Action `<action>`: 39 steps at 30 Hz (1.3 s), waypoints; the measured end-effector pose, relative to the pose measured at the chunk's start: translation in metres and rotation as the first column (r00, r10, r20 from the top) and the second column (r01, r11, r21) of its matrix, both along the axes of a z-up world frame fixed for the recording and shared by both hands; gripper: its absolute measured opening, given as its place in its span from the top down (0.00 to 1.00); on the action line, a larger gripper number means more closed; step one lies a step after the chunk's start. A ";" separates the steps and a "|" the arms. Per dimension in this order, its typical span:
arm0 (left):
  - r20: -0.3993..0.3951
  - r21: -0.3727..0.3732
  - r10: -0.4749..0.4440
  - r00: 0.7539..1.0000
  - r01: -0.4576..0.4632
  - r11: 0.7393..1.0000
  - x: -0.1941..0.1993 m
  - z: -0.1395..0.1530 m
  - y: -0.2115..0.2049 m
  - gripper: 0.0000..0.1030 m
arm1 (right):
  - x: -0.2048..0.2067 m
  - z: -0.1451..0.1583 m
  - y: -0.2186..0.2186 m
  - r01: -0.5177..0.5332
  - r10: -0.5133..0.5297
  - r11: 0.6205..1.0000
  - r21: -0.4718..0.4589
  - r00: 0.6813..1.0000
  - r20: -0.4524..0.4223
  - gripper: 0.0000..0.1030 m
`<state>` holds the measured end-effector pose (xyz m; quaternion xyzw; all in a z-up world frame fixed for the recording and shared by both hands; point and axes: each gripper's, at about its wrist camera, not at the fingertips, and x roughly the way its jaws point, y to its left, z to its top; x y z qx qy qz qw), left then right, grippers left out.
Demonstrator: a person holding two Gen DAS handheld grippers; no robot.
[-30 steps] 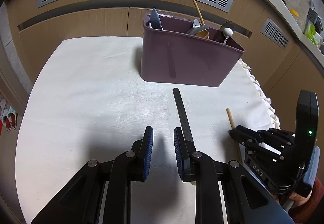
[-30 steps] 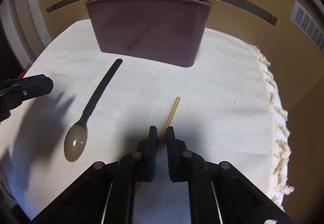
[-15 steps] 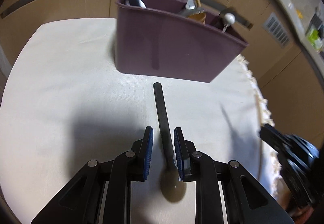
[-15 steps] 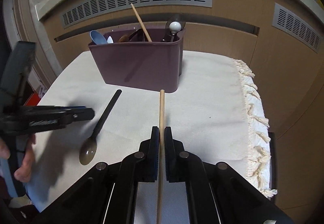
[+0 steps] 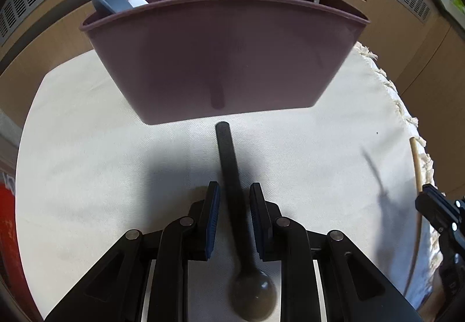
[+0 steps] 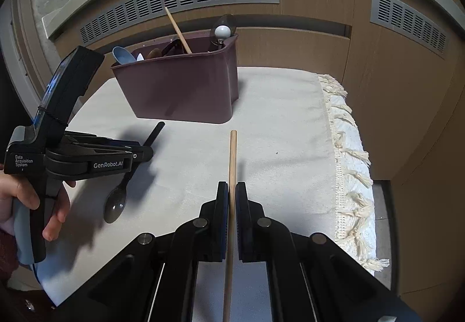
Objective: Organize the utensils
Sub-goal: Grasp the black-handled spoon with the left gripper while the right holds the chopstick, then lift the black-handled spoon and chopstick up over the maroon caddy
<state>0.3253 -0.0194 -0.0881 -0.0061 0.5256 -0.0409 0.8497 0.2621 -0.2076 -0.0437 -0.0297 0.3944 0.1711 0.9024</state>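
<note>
A table covered by a cream fringed cloth (image 6: 290,118) carries a maroon utensil caddy (image 6: 180,89). Just in front of the caddy, a dark spoon (image 5: 232,176) lies on the cloth, its handle pointing toward the caddy.

Bin (image 5: 232,60): plum. Spoon (image 5: 235,205): black. Chopstick (image 6: 232,165): tan. Cloth (image 6: 290,133): cream, fringed. Fingers (image 5: 213,214): black, blue pads.

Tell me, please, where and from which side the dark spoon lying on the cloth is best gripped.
Grip the dark spoon at mid-handle, from above, fingers on its two long sides. It lies flat, its straight handle pointing at the purple caddy; the left gripper already straddles it, open.
</note>
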 end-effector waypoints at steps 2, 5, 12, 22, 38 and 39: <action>0.000 0.021 0.005 1.000 -0.005 1.000 0.001 0.000 0.003 0.78 | 0.000 -0.001 -0.002 0.002 -0.002 1.000 -0.001 1.000 0.000 0.96; -0.007 -0.016 0.013 1.000 -0.013 1.000 0.002 0.000 0.011 0.78 | 0.001 -0.003 -0.004 0.006 -0.006 1.000 0.005 1.000 -0.006 0.96; 0.002 -0.065 0.024 1.000 -0.024 0.998 0.002 0.001 0.013 0.83 | 0.000 -0.002 -0.002 -0.003 0.003 1.000 0.019 1.000 0.000 0.96; 0.113 -0.148 0.011 0.994 0.006 0.989 -0.031 0.028 0.015 0.88 | -0.002 0.003 0.001 -0.011 0.012 1.000 0.022 1.000 -0.013 0.96; 0.250 -0.297 0.015 0.968 0.062 0.953 -0.078 0.078 0.051 0.88 | -0.015 0.029 0.014 -0.014 0.012 0.998 0.063 0.999 0.030 0.96; 0.267 -0.310 0.020 0.963 0.066 0.948 -0.081 0.087 0.055 0.88 | -0.017 0.037 0.014 -0.017 0.013 0.997 0.071 0.998 0.054 0.96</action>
